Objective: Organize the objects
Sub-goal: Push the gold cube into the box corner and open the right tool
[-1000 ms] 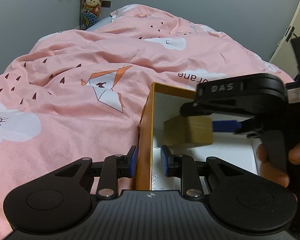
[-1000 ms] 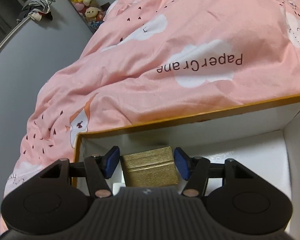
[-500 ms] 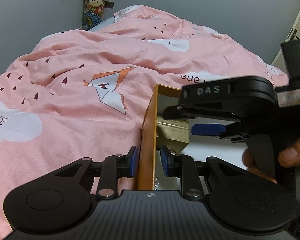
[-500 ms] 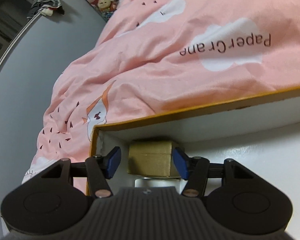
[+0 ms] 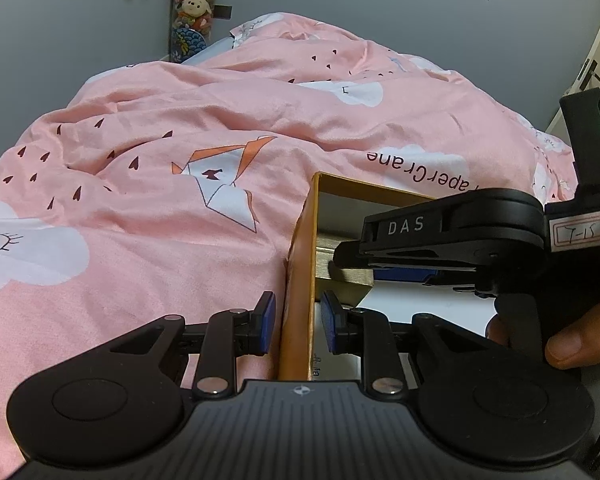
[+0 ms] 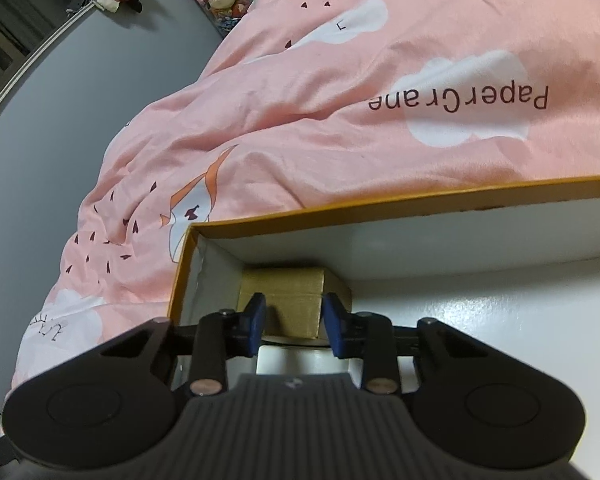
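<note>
An orange box (image 5: 302,272) with a white inside (image 6: 480,304) lies on the pink bed cover. A small gold box (image 6: 288,300) sits in its far left corner, on a white object (image 6: 296,354). My right gripper (image 6: 294,322) is inside the orange box, its pads at the gold box's near face with small gaps either side. In the left wrist view the right gripper (image 5: 404,274) reaches in from the right over the gold box (image 5: 342,276). My left gripper (image 5: 298,322) straddles the orange box's left wall, its pads close to it.
The pink cover (image 5: 180,208) with clouds and paper cranes spreads all around. Grey walls stand behind, with soft toys (image 5: 192,8) in the far corner. A door (image 5: 592,72) is at the right.
The right gripper lowered the gold box into the far left corner and drew back with its jaws narrower. The left gripper stayed on the box wall.
</note>
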Tool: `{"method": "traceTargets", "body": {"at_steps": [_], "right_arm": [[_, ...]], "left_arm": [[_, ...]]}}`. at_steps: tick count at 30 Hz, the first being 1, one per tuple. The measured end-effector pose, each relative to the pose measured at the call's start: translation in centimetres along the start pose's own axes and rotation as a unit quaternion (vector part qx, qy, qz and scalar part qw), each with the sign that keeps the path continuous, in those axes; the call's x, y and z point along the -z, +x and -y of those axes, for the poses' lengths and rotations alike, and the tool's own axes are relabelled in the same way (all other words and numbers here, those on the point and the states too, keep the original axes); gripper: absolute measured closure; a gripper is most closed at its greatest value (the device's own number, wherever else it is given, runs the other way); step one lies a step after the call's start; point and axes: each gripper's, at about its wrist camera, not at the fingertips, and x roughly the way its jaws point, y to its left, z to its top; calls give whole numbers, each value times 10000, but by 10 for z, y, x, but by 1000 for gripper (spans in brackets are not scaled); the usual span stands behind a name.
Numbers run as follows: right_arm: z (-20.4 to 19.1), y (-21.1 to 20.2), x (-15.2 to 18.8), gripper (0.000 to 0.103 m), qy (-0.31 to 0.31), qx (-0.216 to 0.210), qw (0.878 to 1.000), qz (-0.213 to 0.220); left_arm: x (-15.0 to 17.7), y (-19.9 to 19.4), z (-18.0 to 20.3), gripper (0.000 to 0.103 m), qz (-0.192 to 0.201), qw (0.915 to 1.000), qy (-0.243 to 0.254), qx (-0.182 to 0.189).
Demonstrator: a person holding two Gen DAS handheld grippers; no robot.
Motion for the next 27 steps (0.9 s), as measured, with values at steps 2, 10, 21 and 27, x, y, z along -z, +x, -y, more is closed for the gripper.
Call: {"method": "traceTargets", "body": {"at_steps": [2,10,21,27], "right_arm": [[-2,-2,2,68,-78,33,10000,9],[-18,-43,18,67,-652,430,9957,494],[-27,-134,61,64,-1222,718,9836,1118],[-17,-180,104,57,-1389,749,9789,1298]], "left_arm": [[0,-1,0,75,42,10000,15,-13],[4,-28,4,75,374,9990,181,-135],[25,-92,31,75,520,9979,397,-18],[53,-120,45,75,419,9979,501,14]]}}
